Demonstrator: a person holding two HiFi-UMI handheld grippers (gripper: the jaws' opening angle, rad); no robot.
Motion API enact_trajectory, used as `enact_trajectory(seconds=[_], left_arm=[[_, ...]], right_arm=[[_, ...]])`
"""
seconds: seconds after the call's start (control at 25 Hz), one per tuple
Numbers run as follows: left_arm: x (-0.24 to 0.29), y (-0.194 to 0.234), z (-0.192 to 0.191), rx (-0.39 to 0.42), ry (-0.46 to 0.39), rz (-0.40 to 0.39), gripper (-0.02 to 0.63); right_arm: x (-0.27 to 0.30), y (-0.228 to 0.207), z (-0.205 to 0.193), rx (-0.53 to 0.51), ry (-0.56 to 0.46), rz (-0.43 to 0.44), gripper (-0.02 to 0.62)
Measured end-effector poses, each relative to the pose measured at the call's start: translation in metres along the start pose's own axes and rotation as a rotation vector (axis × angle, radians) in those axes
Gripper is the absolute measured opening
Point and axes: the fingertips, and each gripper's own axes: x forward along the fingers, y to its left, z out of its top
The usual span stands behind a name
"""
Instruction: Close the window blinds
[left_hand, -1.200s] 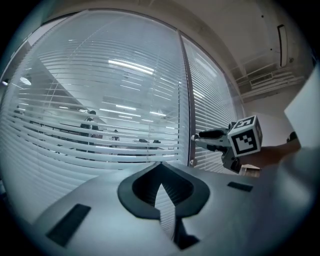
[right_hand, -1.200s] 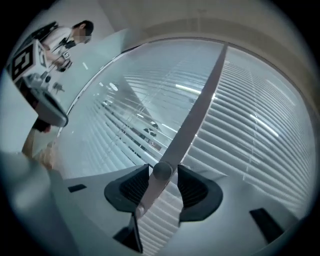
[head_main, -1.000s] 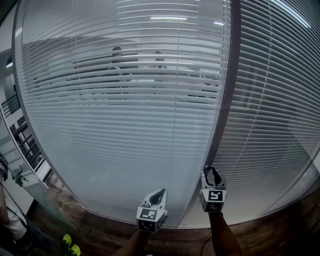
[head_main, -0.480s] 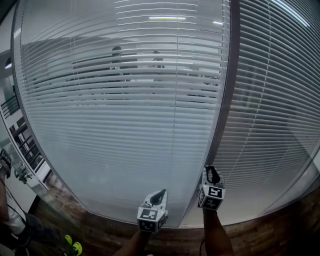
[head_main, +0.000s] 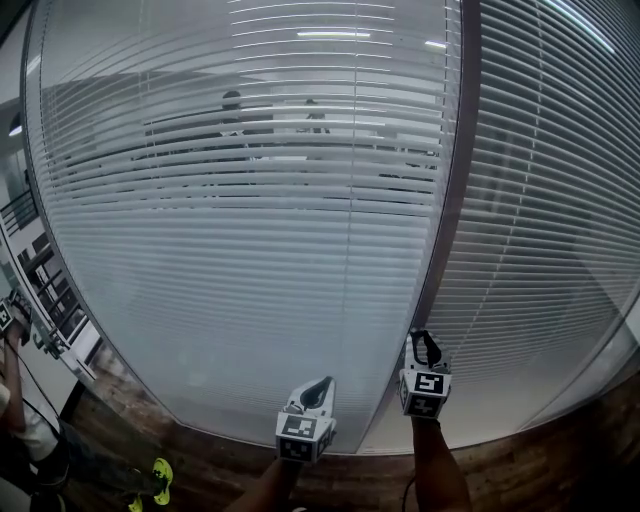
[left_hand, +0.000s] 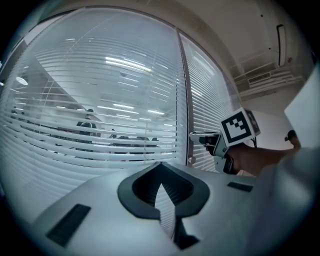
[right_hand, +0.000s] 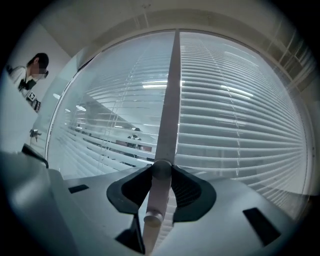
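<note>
Blinds (head_main: 250, 280) and grey mullion (head_main: 450, 200); wooden floor (head_main: 200, 460) below

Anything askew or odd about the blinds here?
The left blind has a mid-height band of slats tilted open, people showing through; the right blind looks fully shut. Nothing looks damaged. The right gripper clamps the wand.

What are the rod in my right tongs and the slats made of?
Rod: probably plastic, pale, smooth, matte, with a rounded moulded-looking end. Slats: thin whitish strips with a soft sheen, likely painted metal or plastic; the look leaves that open.
</note>
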Motion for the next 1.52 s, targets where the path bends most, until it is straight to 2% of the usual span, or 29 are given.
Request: enact_trajectory(seconds=[0.28, 0.6, 0.76, 0.88, 0.96, 1.16, 1.32, 1.4, 1.52], left_arm=[[0.001, 0.005, -0.003, -0.009, 0.001, 0.012, 0.0], [0.009, 0.008, -0.005, -0.004, 0.004, 0.003, 0.0], [0.011, 0.005, -0.006, 0.0, 0.005, -0.011, 0.0], [0.012, 0.004, -0.003, 0.0, 0.002, -0.016, 0.0], [0.011, 0.003, 0.001, -0.003, -0.006, -0.015, 0.0], [0.009, 0.003, 0.005, 0.003, -0.01, -0.013, 0.0], [0.004, 0.009, 0.002, -0.001, 0.022, -0.005, 0.0], [0.005, 0.009, 0.0, 0.011, 0.005, -0.006, 0.0], [0.006, 0.007, 0.0, 0.017, -0.001, -0.01, 0.0]], right_arm=[[0.0, 0.007, -0.002, -0.423, 0.007, -0.002, 0.126], [0.001, 0.013, -0.002, -1.003, -0.024, 0.068, 0.126], [0.001, 0.015, -0.005, -1.207, -0.018, 0.098, 0.126], [0.001, 0.017, -0.005, -1.308, -0.013, 0.119, 0.126], [0.001, 0.017, -0.006, -1.333, -0.014, 0.12, 0.126], [0.0, 0.015, -0.007, -1.317, -0.023, 0.069, 0.126], [0.0, 0.016, -0.006, -1.303, -0.035, 0.065, 0.127], [-0.002, 0.016, -0.005, -1.239, -0.048, 0.06, 0.127], [-0.006, 0.011, -0.004, -0.992, -0.047, 0.06, 0.129]])
